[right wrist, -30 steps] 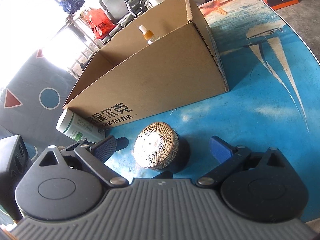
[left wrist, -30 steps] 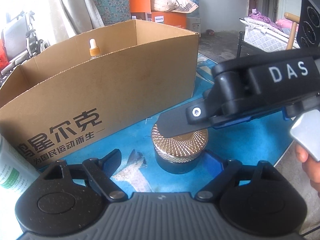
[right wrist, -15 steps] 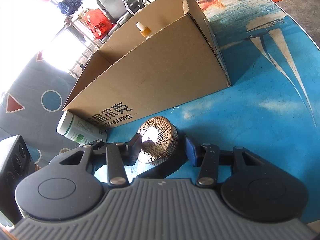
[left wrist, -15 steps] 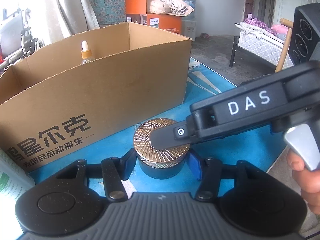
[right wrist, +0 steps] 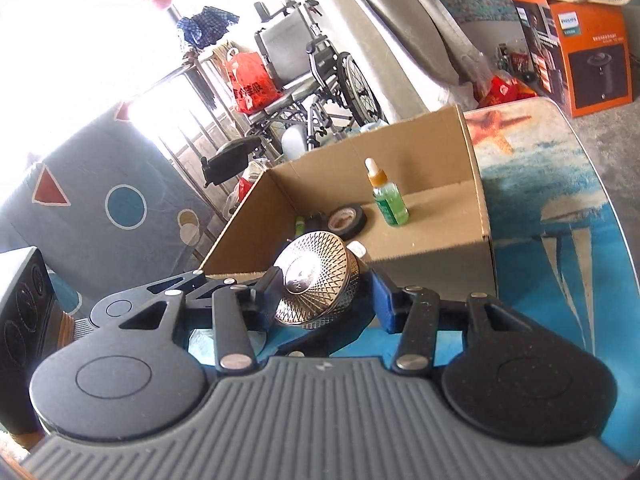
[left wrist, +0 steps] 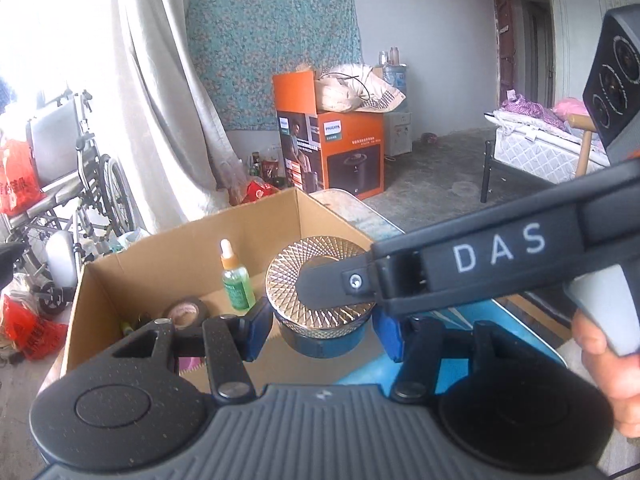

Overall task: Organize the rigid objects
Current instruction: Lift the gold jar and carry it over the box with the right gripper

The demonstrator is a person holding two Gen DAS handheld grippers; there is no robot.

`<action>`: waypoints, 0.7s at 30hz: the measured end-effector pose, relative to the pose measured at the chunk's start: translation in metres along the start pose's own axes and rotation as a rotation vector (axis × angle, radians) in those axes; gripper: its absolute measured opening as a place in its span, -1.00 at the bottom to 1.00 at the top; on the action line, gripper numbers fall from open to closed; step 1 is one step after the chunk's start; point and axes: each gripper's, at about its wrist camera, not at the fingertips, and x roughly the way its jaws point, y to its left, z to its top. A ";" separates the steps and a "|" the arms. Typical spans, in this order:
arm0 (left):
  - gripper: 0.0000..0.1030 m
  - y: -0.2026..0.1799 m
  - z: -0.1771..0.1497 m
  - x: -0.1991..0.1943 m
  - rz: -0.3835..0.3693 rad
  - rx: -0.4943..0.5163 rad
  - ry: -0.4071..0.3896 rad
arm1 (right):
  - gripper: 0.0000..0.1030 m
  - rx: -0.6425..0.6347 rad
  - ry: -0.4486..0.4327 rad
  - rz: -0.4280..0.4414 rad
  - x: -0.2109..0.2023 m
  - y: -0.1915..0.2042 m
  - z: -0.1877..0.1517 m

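A round jar with a gold patterned lid (left wrist: pixel 320 300) (right wrist: pixel 316 284) is held in the air above the near edge of the open cardboard box (left wrist: pixel 256 224) (right wrist: pixel 440 248). Both grippers are shut on it. My left gripper (left wrist: pixel 320 328) grips its dark body from the sides. My right gripper (right wrist: pixel 320 300) grips it too, and one right finger (left wrist: pixel 332 284) lies across the lid in the left wrist view. In the box stand a green dropper bottle (left wrist: pixel 236 280) (right wrist: pixel 388 196) and a roll of black tape (left wrist: pixel 186 312) (right wrist: pixel 346 220).
The box sits on a blue table with a sea print (right wrist: pixel 560 240). A wheelchair (left wrist: pixel 68 176) and red bags are beyond the box on the left. An orange carton (left wrist: pixel 340 148) stands on the floor behind. A bed (left wrist: pixel 540 152) is at far right.
Both grippers, shut on the jar, have lifted it off the table to the height of the box rim. The inside of the box has come into view.
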 end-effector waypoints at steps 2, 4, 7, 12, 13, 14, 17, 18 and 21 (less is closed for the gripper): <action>0.09 0.007 0.020 0.009 0.015 -0.018 0.001 | -0.08 -0.045 -0.001 0.002 0.006 0.002 0.025; 0.09 0.015 0.035 0.026 0.014 -0.044 0.021 | -0.08 -0.054 0.022 0.007 0.019 -0.003 0.049; 0.09 0.034 0.049 0.058 -0.001 -0.101 0.094 | -0.07 -0.070 0.101 0.002 0.048 -0.014 0.080; 0.09 0.070 0.046 0.107 -0.048 -0.259 0.218 | -0.06 -0.129 0.263 -0.051 0.112 -0.028 0.113; 0.09 0.074 0.045 0.115 -0.059 -0.280 0.231 | -0.06 -0.141 0.283 -0.063 0.120 -0.029 0.116; 0.09 0.078 0.043 0.122 -0.065 -0.296 0.242 | -0.06 -0.153 0.308 -0.077 0.131 -0.031 0.120; 0.09 0.088 0.038 0.139 -0.077 -0.335 0.276 | -0.06 -0.168 0.369 -0.093 0.155 -0.038 0.126; 0.09 0.090 0.037 0.148 -0.084 -0.352 0.291 | -0.06 -0.172 0.386 -0.099 0.163 -0.040 0.128; 0.09 0.095 0.032 0.163 -0.099 -0.383 0.321 | -0.07 -0.188 0.430 -0.113 0.184 -0.047 0.129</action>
